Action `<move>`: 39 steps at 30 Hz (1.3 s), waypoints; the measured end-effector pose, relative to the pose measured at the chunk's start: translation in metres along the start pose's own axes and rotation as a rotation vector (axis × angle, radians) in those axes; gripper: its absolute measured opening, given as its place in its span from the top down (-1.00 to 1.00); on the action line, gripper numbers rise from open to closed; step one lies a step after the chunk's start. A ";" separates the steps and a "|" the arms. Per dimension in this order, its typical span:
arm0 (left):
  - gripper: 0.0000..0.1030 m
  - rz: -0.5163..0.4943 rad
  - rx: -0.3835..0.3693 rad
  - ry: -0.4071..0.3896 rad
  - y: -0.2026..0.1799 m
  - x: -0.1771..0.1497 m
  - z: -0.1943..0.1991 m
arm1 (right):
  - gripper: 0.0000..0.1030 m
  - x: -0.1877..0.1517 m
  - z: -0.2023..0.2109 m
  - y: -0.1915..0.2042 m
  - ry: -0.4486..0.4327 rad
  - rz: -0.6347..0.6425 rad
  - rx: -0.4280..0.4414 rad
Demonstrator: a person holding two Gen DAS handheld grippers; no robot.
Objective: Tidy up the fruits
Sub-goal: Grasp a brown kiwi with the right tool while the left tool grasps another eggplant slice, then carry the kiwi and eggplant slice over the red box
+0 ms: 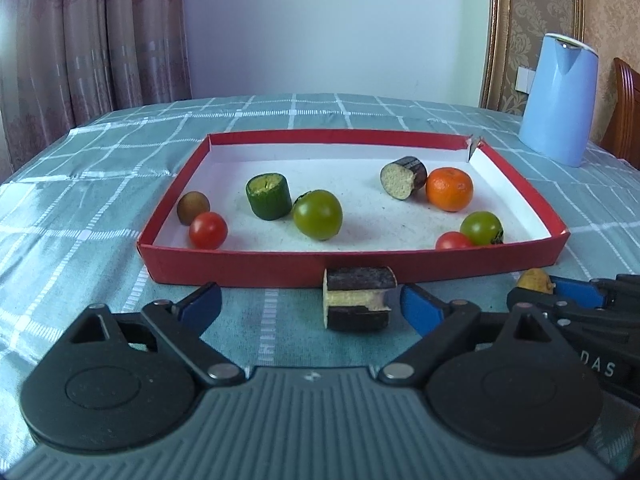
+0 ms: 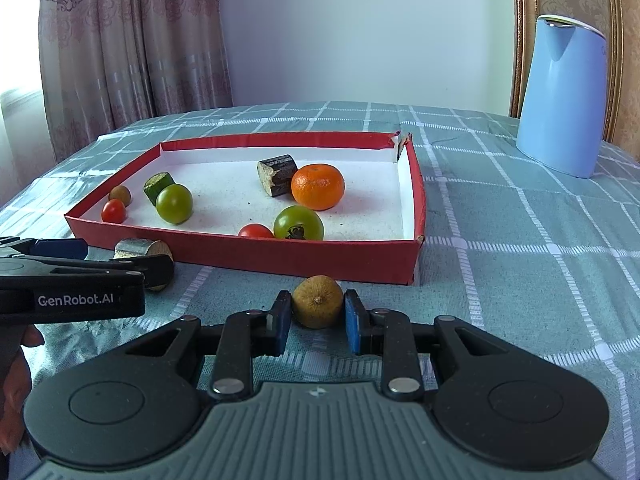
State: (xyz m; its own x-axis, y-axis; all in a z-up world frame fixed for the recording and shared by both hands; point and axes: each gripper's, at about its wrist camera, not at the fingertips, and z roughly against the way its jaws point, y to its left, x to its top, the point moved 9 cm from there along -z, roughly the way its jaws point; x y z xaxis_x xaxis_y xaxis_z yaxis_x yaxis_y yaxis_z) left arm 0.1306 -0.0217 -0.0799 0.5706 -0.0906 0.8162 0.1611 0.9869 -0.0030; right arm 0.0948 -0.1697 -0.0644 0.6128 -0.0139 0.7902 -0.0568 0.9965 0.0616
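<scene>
A red tray [image 1: 352,268] [image 2: 280,258] with a white floor holds an orange [image 1: 449,189] [image 2: 318,186], two green tomatoes [image 1: 317,214] [image 1: 481,228], two red tomatoes [image 1: 208,230], a brown fruit [image 1: 193,207], a cucumber piece [image 1: 269,196] and an eggplant piece [image 1: 403,177]. Another eggplant piece [image 1: 358,298] [image 2: 140,249] lies on the cloth before the tray, between the wide-open fingers of my left gripper [image 1: 310,304]. My right gripper [image 2: 313,314] has its blue pads against both sides of a brown kiwi-like fruit [image 2: 317,301] resting on the cloth.
A blue kettle [image 1: 558,100] [image 2: 562,98] stands at the back right of the table. The checked teal tablecloth [image 2: 520,260] covers the table. Curtains hang at the back left. My left gripper's body [image 2: 72,280] reaches in at the left of the right wrist view.
</scene>
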 end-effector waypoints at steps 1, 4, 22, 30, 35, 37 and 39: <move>-0.68 -0.001 0.004 0.009 0.000 -0.001 -0.002 | 0.48 0.000 0.000 0.000 0.000 -0.001 0.000; -0.48 -0.012 -0.002 0.035 -0.002 -0.004 -0.006 | 0.48 0.000 0.000 0.001 0.000 0.002 -0.001; 0.42 -0.054 -0.079 0.010 -0.015 -0.005 0.001 | 0.48 0.000 -0.001 0.001 0.001 0.006 -0.004; 0.43 -0.049 -0.085 0.009 -0.014 -0.005 0.003 | 0.48 -0.001 0.000 0.001 0.000 0.000 0.000; 0.43 -0.045 -0.095 0.003 -0.014 -0.006 0.006 | 0.47 0.000 0.002 -0.003 -0.014 -0.023 0.003; 0.43 -0.042 -0.095 -0.007 -0.013 -0.006 0.010 | 0.47 0.001 0.005 -0.004 -0.030 -0.032 0.002; 0.43 -0.043 -0.092 -0.020 -0.013 -0.005 0.014 | 0.47 0.002 0.008 -0.004 -0.048 -0.030 0.002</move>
State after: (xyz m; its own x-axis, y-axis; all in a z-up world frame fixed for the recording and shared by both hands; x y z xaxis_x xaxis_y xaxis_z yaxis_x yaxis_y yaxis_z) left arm 0.1142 -0.0322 -0.0758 0.5451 -0.1294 0.8283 0.2590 0.9657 -0.0196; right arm 0.0899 -0.1748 -0.0578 0.5760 -0.0480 0.8160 -0.0403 0.9954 0.0870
